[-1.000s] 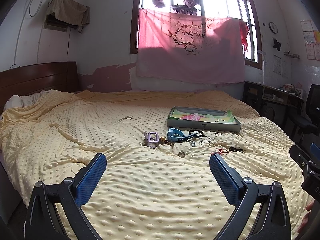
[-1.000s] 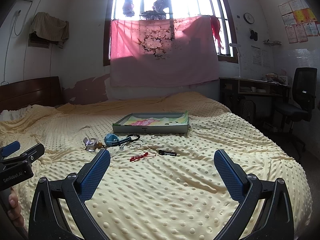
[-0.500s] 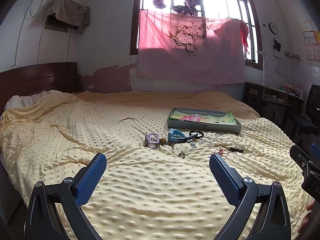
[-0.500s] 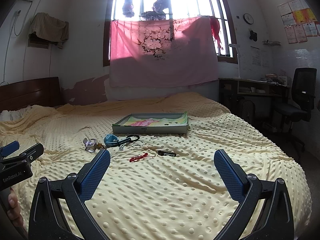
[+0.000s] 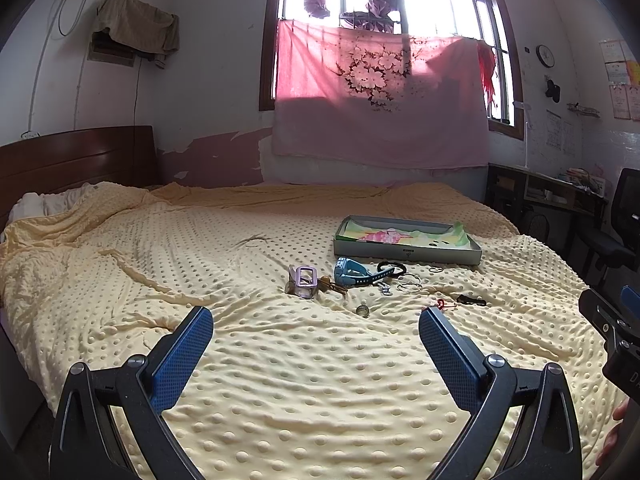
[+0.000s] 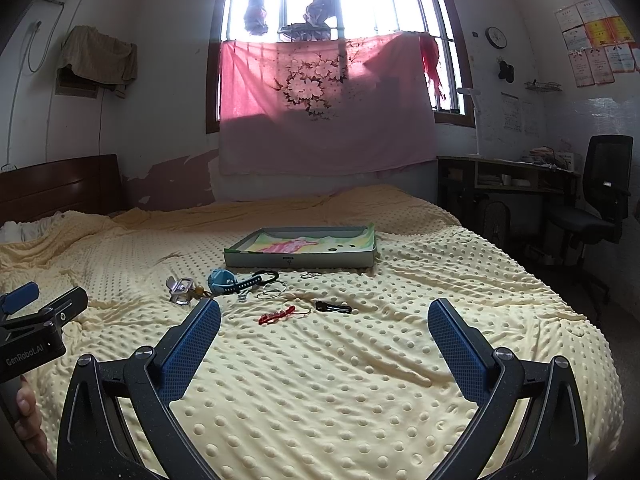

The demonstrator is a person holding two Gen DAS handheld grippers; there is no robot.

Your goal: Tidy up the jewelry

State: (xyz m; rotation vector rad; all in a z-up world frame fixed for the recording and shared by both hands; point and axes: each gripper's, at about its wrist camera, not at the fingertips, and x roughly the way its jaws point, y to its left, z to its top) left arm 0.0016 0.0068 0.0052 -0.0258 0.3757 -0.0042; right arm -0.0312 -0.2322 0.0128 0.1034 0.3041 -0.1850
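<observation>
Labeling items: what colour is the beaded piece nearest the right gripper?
Red. The beaded piece shows best in the right wrist view.

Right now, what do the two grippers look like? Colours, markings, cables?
Both the left gripper and right gripper match: black angular frames with silver screws, and flat blue textured pads. The left one's black body reads "GenRobot.AI" in white. No cables visible.

1. You're working in a lived-in home bedroom: a wide bed under a dotted pale-yellow blanket (image 5: 280,360) with a dark wooden headboard (image 5: 72,160)
2. A pink floral cloth (image 6: 324,108) hangs across the barred window (image 6: 340,0)
3. A dark cluttered desk (image 6: 508,180) and black office chair (image 6: 592,208) stand by the right wall, beneath a round wall clock (image 6: 496,37)
</observation>
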